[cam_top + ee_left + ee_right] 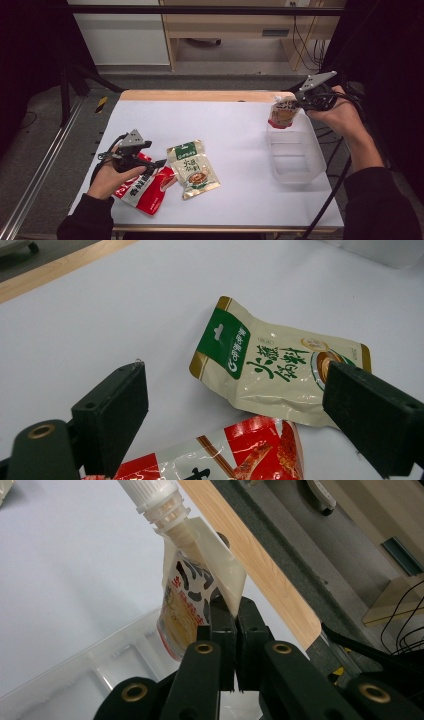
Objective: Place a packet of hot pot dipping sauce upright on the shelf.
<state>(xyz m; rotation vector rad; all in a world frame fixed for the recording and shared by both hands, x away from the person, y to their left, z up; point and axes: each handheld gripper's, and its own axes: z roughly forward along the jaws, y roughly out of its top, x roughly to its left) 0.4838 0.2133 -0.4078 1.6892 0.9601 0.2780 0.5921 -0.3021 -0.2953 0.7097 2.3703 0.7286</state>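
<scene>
Spout pouch (187,597) hangs upper right above the clear bin (295,160), pinched by my right gripper (231,625); its base is hidden. Left gripper (235,405) gapes over sachets, red one (220,457) cut off.

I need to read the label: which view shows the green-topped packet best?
The left gripper view: the green-topped packet lies close, its print sharp. The high view shows it whole but small, on the table.

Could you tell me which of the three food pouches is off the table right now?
The spouted pouch: the right gripper holds it by its edge above the clear bin. The green-topped pouch and the red pouch lie flat on the table.
</scene>
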